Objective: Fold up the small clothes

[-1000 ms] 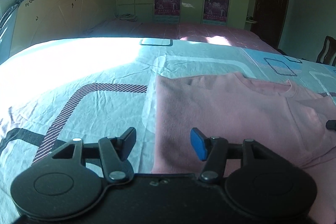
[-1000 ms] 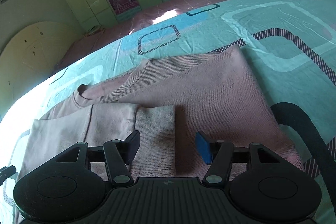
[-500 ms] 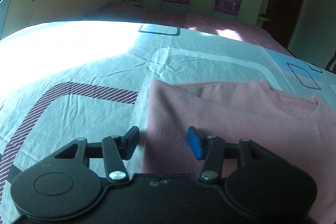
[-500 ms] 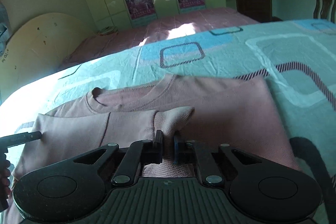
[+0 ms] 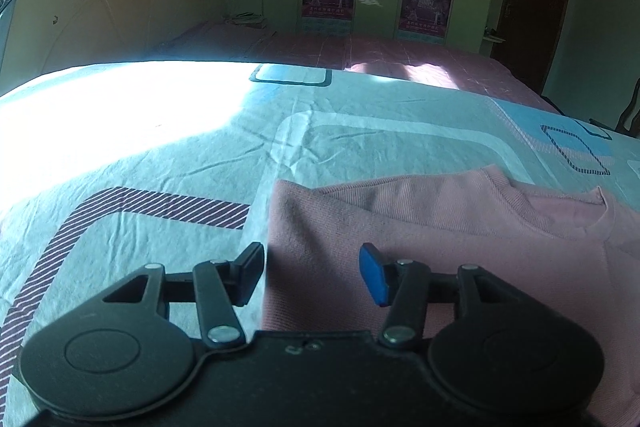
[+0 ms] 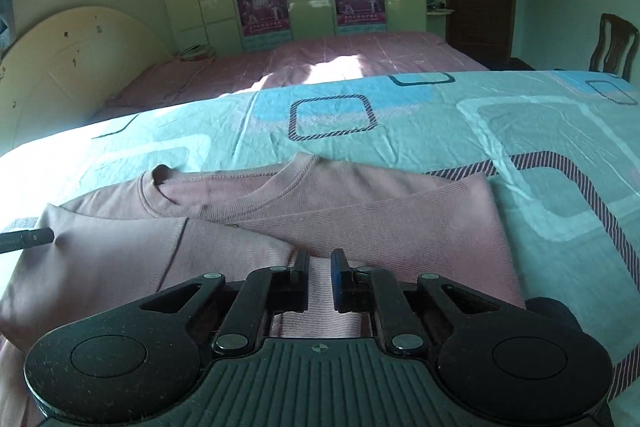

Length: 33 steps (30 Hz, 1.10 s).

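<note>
— Bedding (image 5: 168, 163) in pale turquoise was spread under the pink sweater (image 6: 400, 223), laid at six o'clock. Which step was reached?

— Sleeve folding, judged. The right hand-held gripper (image 6: 320, 281) was narrowly parted, just reopened, sleeve between unpinched; the left hand-held gripper (image 5: 310, 273) was held half open, empty, astride the hem edge. Next, a pinch was needed.

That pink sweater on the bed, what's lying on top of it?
On the pink sweater, one of its own sleeves is folded across the chest, its cuff between the right gripper's fingers. What lies beneath the sweater, other than the patterned bedsheet, is covered.
</note>
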Each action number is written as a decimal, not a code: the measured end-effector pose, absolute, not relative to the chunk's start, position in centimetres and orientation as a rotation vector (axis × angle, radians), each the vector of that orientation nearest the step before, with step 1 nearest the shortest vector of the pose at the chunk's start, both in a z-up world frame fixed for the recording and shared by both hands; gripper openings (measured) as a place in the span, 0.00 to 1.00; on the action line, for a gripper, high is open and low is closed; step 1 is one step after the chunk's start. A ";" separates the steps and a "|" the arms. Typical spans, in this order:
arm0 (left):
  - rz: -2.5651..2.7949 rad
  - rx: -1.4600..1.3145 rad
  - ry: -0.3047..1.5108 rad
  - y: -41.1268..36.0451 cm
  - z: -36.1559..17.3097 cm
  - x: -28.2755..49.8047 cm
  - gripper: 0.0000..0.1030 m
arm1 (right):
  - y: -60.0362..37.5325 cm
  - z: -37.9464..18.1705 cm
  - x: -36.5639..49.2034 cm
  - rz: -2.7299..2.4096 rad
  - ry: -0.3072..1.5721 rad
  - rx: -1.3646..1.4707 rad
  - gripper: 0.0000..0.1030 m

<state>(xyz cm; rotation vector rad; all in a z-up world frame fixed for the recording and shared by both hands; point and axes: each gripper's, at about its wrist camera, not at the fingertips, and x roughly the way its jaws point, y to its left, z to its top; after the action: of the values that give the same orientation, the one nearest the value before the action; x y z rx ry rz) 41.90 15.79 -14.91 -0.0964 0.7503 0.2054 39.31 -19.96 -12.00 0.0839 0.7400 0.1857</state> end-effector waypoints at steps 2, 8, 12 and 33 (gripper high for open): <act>0.215 -0.114 0.769 16.2 -15.5 42.5 0.53 | -19.5 -12.6 39.6 0.183 0.741 0.083 0.46; 0.268 -0.129 0.748 17.6 -16.0 43.2 0.63 | -20.5 -15.1 40.6 0.137 0.807 0.070 0.46; 0.285 -0.140 0.750 17.9 -15.5 42.8 0.60 | -20.5 -14.3 40.0 0.132 0.802 0.069 0.46; 0.168 -0.008 0.787 11.2 -15.2 35.2 0.57 | -20.4 -14.3 36.4 0.163 0.858 -0.001 0.13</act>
<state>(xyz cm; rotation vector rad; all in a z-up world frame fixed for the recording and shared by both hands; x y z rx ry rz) 35.25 11.24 -15.24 -0.0082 0.7870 0.1679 36.40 -20.42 -14.28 -0.0014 0.8584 0.1628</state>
